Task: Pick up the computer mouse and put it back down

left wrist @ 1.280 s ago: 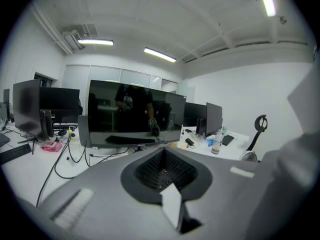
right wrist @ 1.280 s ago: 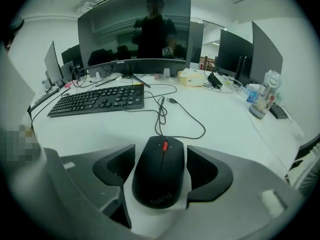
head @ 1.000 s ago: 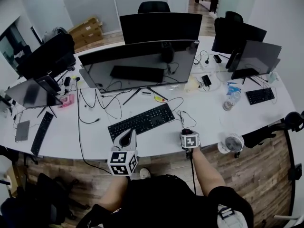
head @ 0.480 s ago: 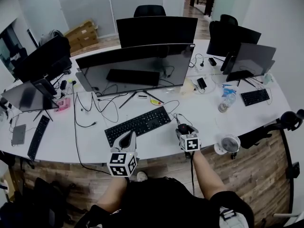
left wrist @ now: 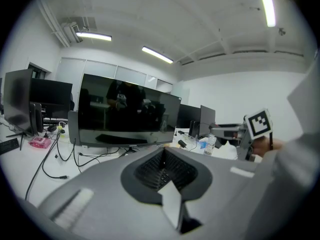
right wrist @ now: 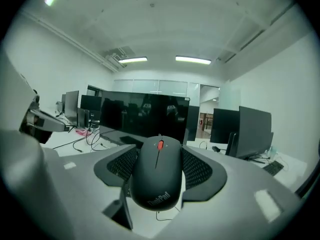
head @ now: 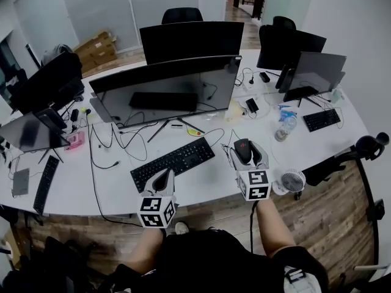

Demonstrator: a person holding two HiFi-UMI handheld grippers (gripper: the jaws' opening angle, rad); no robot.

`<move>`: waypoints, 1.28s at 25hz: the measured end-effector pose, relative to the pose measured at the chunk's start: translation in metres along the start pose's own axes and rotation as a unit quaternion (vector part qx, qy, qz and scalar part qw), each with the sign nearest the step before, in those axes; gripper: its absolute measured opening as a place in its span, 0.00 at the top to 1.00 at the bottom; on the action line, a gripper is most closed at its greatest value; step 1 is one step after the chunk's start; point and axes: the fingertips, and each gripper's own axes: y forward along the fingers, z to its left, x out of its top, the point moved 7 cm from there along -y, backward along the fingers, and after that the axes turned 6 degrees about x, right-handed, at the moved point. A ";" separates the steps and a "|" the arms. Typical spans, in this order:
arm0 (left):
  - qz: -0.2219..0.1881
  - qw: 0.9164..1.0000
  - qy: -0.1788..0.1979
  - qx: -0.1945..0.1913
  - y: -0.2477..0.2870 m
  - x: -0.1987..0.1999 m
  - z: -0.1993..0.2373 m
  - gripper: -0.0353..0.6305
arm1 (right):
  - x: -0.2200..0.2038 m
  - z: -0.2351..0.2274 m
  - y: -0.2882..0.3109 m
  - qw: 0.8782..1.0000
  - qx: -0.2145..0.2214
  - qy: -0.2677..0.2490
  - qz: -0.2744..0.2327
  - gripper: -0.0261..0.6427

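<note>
A black computer mouse with a red scroll wheel is clamped between the jaws of my right gripper. In the head view the mouse is lifted above the white desk, right of the black keyboard, with my right gripper shut on it. Its thin cable trails back toward the monitor. My left gripper hovers at the desk's front edge below the keyboard, jaws pressed together with nothing between them.
A wide dark monitor stands behind the keyboard with loose cables at its foot. A small white fan, a water bottle and a second keyboard lie to the right. More monitors and another keyboard are on the left.
My right gripper has risen off the desk with the mouse in it and moved slightly right and forward. The left gripper has stayed in place.
</note>
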 end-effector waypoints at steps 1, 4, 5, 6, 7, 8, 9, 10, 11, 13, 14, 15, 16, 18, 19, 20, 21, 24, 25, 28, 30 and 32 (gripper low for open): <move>0.000 1.000 -0.001 -0.002 0.000 0.000 0.000 0.87 | 0.009 -0.001 -0.005 1.000 -0.005 -0.007 -0.010 0.54; -0.002 1.000 0.001 -0.006 0.001 0.002 -0.001 0.87 | 0.030 -0.004 -0.016 0.999 -0.013 -0.014 -0.033 0.54; -0.003 1.000 0.002 -0.007 0.002 0.003 0.000 0.87 | 0.034 -0.004 -0.019 0.999 -0.015 -0.015 -0.038 0.54; -0.005 1.000 0.002 -0.008 0.003 0.003 0.000 0.87 | 0.037 -0.005 -0.021 0.999 -0.017 -0.015 -0.041 0.54; -0.005 1.000 0.002 -0.009 0.003 0.003 0.000 0.87 | 0.038 -0.006 -0.022 0.999 -0.019 -0.016 -0.043 0.54; -0.006 1.000 0.001 -0.009 0.004 0.003 0.001 0.87 | 0.037 -0.006 -0.022 0.999 -0.021 -0.017 -0.043 0.54; -0.005 1.000 0.001 -0.010 0.004 0.002 0.001 0.87 | 0.035 -0.006 -0.022 0.999 -0.023 -0.016 -0.042 0.54; -0.004 1.000 0.000 -0.010 0.005 0.002 0.001 0.87 | 0.033 -0.007 -0.021 0.999 -0.024 -0.015 -0.039 0.54; -0.003 1.000 0.000 -0.010 0.005 0.001 0.002 0.87 | 0.029 -0.007 -0.020 0.999 -0.026 -0.013 -0.035 0.54; -0.002 1.000 -0.002 -0.008 0.006 0.001 0.003 0.87 | 0.022 -0.007 -0.017 0.999 -0.027 -0.007 -0.027 0.54; -0.002 1.000 -0.004 -0.007 0.007 0.001 0.004 0.87 | 0.017 -0.007 -0.014 0.999 -0.027 -0.003 -0.021 0.54; -0.001 1.000 -0.006 -0.005 0.008 0.000 0.005 0.87 | 0.011 -0.007 -0.012 1.000 -0.026 0.000 -0.015 0.54; 0.000 1.000 -0.007 -0.005 0.008 0.000 0.005 0.87 | 0.005 -0.007 -0.008 1.000 -0.025 0.002 -0.009 0.54; 0.000 1.000 -0.008 -0.005 0.008 0.000 0.005 0.87 | -0.012 -0.006 -0.001 1.000 -0.021 0.007 0.006 0.54; -0.001 1.000 -0.007 -0.005 0.007 0.001 0.005 0.87 | -0.022 -0.006 0.003 1.000 -0.019 0.010 0.015 0.54; -0.002 1.000 -0.006 -0.005 0.007 0.002 0.005 0.87 | -0.033 -0.006 0.007 0.999 -0.018 0.013 0.024 0.54; -0.003 1.000 -0.005 -0.005 0.007 0.003 0.006 0.87 | -0.045 -0.006 0.011 0.999 -0.016 0.017 0.035 0.54; -0.006 1.000 -0.008 0.001 0.006 0.005 0.010 0.87 | -0.082 -0.009 0.022 0.997 -0.009 0.030 0.072 0.54; -0.006 1.000 -0.009 0.003 0.006 0.004 0.012 0.87 | -0.094 -0.009 0.025 0.996 -0.008 0.035 0.084 0.54; -0.005 1.000 -0.010 0.005 0.005 0.004 0.015 0.87 | -0.129 -0.009 0.030 0.992 -0.004 0.047 0.117 0.54; -0.002 1.000 -0.012 0.006 0.005 0.003 0.016 0.87 | -0.155 -0.008 0.033 0.988 0.001 0.051 0.145 0.54; 0.000 1.000 -0.013 0.008 0.004 0.003 0.016 0.87 | -0.180 -0.004 0.034 0.983 0.008 0.056 0.174 0.54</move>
